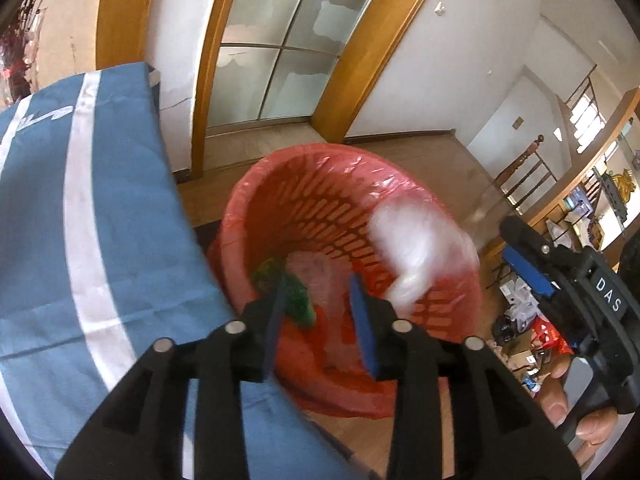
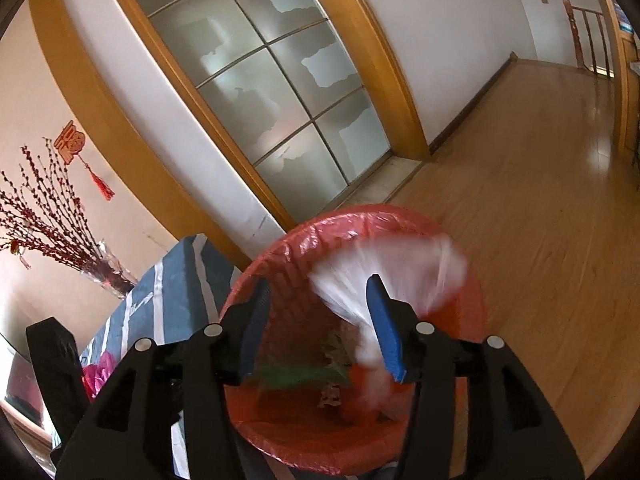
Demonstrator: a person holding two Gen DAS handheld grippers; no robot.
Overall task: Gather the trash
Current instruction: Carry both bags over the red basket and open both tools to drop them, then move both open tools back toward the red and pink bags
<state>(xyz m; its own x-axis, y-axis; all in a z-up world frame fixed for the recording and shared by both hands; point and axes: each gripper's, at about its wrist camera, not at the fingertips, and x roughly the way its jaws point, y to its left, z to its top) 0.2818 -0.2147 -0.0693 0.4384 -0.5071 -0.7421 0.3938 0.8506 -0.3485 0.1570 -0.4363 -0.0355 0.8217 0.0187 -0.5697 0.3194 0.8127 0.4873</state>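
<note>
A red slotted trash basket [image 1: 280,184] lined with a red plastic bag stands on the floor; it also shows in the right wrist view [image 2: 304,240]. A crumpled clear plastic bag [image 1: 416,248] is blurred in mid-air over the basket's mouth, also seen in the right wrist view [image 2: 384,276], against the right finger. Green trash [image 1: 296,292] lies inside. My left gripper [image 1: 320,320] is open above the basket. My right gripper [image 2: 320,324] is open over the basket; it shows in the left wrist view [image 1: 532,268].
A table with a blue and white striped cloth [image 1: 80,208] stands left of the basket. A frosted glass door [image 2: 264,92] with a wooden frame is behind. Wooden floor [image 2: 540,208] lies to the right. Clutter [image 1: 520,320] lies on the floor at right.
</note>
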